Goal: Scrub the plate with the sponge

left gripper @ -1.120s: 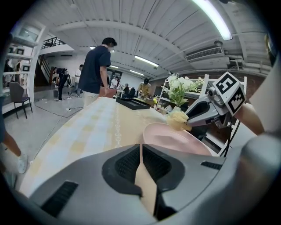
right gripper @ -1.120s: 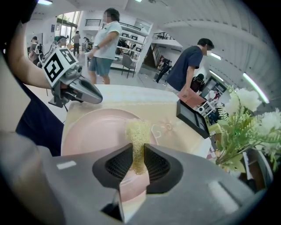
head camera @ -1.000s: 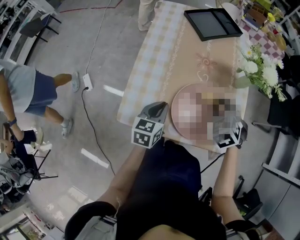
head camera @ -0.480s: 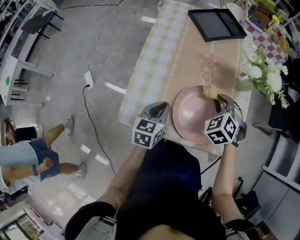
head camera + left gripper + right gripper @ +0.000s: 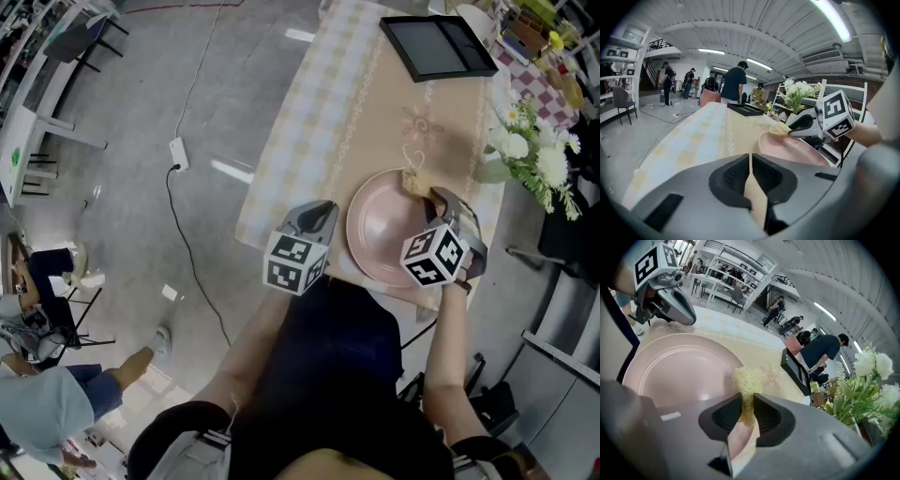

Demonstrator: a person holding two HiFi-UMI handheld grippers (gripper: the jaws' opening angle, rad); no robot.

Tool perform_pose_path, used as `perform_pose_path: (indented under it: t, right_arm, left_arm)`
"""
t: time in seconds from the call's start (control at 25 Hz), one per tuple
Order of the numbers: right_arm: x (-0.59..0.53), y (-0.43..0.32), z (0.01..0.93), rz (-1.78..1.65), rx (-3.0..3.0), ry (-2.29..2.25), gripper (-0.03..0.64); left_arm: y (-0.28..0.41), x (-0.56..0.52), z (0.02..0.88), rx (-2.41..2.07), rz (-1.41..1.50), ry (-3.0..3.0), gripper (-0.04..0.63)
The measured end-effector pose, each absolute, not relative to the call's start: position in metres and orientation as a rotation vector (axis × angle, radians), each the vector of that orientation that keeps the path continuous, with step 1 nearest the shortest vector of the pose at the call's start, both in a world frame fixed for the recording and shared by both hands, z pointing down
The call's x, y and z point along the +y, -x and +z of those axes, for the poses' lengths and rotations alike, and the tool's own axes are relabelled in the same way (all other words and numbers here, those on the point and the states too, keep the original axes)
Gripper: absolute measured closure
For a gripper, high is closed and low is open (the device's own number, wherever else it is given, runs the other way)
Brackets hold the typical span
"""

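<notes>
Right claw [image 5: 747, 405]: clenched on a coarse yellow fibre sponge [image 5: 747, 380], whose lower part is hidden between the jaws. The sponge sits at the rim of a round pink plate [image 5: 679, 366]; contact is hard to make out, and the claw body cuts off the near rim. Left claw [image 5: 750, 164]: closed on nothing, beside the plate above the beige chequered tabletop [image 5: 703, 136].

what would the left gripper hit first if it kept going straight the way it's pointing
Most likely the bare tablecloth: the left gripper, jaws shut, points low along it, and the pink plate lies off to its right. Its height above the cloth is hard to judge.
</notes>
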State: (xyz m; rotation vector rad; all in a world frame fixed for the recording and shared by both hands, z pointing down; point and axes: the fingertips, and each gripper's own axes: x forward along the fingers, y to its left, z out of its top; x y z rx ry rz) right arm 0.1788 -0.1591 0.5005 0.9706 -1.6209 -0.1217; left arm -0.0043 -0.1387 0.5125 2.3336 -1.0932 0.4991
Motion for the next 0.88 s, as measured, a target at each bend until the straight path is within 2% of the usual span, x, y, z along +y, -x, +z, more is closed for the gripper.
perform_pose_path:
  t: [0.88]
  right_arm:
    - [-0.148,-0.17,0.525,-0.102,-1.612,-0.883,0.537]
  left_arm:
    - [0.004,-0.134,0.515,-1.088,0.503,-2.331,0.569]
